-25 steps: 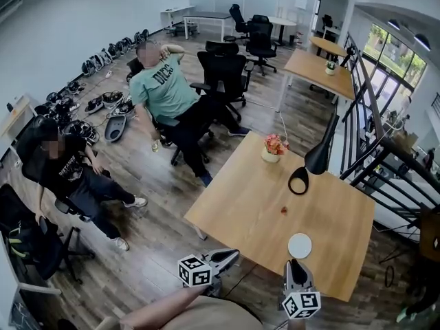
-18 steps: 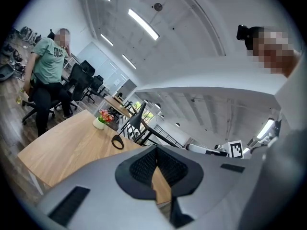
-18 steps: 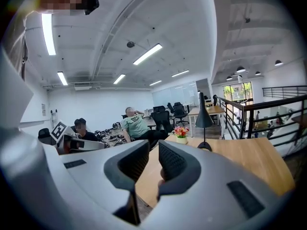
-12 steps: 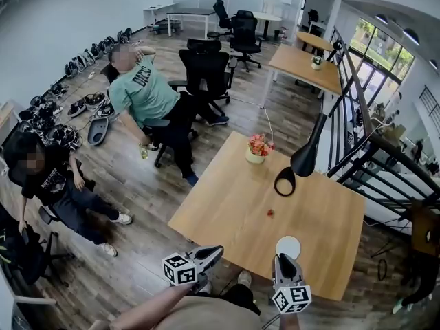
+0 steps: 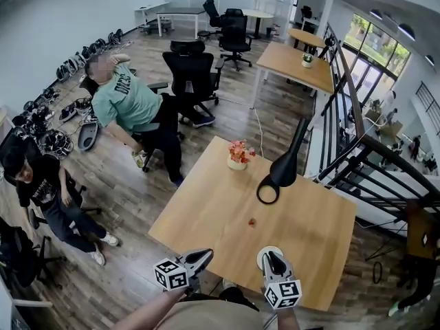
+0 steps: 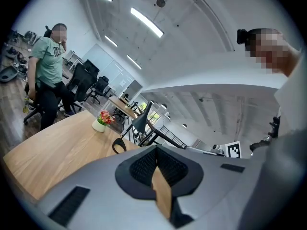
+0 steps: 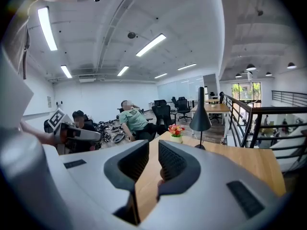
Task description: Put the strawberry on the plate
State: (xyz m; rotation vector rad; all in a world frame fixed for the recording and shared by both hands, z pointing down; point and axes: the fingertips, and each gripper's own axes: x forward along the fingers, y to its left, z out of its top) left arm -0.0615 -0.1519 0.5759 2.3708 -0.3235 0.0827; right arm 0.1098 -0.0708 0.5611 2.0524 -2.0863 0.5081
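I think the danger is that the right hand-held gripper (image 5: 272, 260), clenched and empty at the plate (image 5: 262, 252) on the near edge of the desk (image 5: 206, 205), pushes it off, or later crushes the small strawberry (image 5: 251, 221), which lies on bare desk just beyond. The plate looks empty where it shows, and the pot (image 5: 237, 162) near the far edge holds flowers. The left hand-held gripper (image 5: 203, 255) is also clenched on nothing.

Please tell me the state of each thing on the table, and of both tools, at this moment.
strawberry: lying on the table, not on the plate.
plate: flat on the table, partly hidden behind the right tool, no strawberry on it.
flower pot: upright.
lamp: upright.
left tool: closed, empty.
right tool: closed, empty.
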